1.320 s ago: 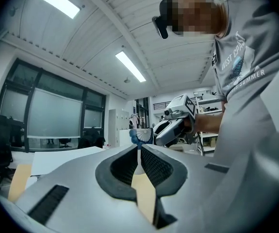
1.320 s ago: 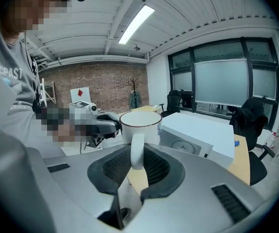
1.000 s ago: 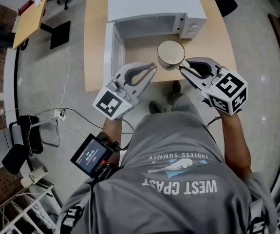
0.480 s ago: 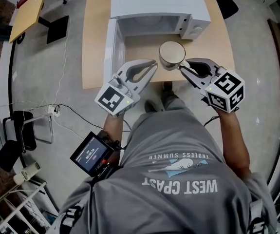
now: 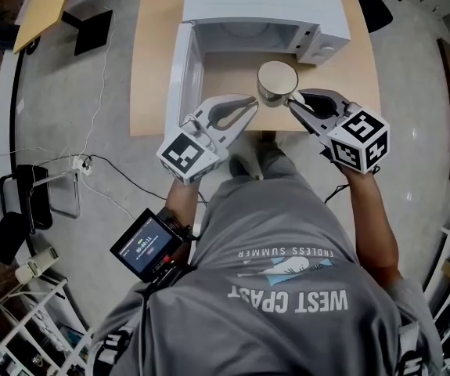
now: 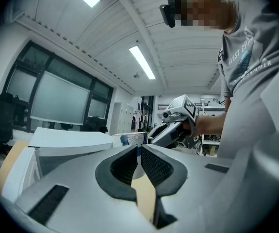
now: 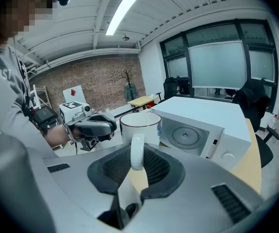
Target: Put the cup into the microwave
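cup (image 5: 277,83) handle pinched by right gripper (image 5: 291,105) near open microwave (image 5: 264,6); left gripper (image 5: 253,101) seemingly pressed together.

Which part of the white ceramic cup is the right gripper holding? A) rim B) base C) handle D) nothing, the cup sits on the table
C: the right gripper view shows the right gripper with its fingers closed on the handle of the white ceramic cup, held up in front of the white microwave.
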`<state>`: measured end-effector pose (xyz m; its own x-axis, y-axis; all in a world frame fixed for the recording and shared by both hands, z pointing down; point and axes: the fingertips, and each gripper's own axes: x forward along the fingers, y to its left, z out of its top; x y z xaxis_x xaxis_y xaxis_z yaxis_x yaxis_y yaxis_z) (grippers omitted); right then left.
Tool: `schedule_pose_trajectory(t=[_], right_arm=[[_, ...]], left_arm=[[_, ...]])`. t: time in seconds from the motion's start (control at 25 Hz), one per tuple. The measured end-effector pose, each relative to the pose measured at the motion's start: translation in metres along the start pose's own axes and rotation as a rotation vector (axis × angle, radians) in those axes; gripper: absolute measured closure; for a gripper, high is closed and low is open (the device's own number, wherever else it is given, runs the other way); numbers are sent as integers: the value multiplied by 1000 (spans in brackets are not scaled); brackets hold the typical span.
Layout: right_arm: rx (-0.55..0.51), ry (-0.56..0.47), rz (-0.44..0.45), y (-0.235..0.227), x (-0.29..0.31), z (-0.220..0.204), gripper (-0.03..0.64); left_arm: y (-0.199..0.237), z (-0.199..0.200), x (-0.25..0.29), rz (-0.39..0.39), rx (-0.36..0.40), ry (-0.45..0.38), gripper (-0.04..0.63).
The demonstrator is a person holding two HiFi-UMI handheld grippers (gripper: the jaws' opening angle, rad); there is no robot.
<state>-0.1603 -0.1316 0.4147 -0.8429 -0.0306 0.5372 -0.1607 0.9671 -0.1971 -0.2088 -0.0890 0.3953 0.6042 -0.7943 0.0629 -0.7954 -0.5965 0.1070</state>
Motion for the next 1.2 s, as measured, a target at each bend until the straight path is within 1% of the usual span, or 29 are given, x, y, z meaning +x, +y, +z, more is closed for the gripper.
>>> schedule_pose_trajectory(t=[0.16, 0.24, 0.36, 0.52, 0.72, 0.88, 1.0, 1.2], right_arm=[[31, 12, 16, -35, 38, -10, 546], [46, 19, 20, -50, 51, -10, 546], [63, 35, 17, -63, 60, -5, 546], [82, 57, 9, -81, 72, -1, 546], [88, 84, -5, -106, 97, 1, 546], [97, 107, -26, -123, 120, -6, 546], [109, 124, -35, -137, 131, -5, 546], [123, 113, -80, -157, 149, -8, 546]], left_arm=[[29, -28, 12, 14, -49, 39, 571], [38, -34, 18, 10, -62, 56, 572], [39, -31, 23, -1, -70, 71, 571], [37, -27, 26, 0, -105, 92, 571], [44, -28, 28, 20, -147, 113, 571], [50, -32, 28, 40, -179, 131, 571], [55, -28, 32, 54, -207, 146, 571], [62, -28, 35, 63, -221, 149, 571]])
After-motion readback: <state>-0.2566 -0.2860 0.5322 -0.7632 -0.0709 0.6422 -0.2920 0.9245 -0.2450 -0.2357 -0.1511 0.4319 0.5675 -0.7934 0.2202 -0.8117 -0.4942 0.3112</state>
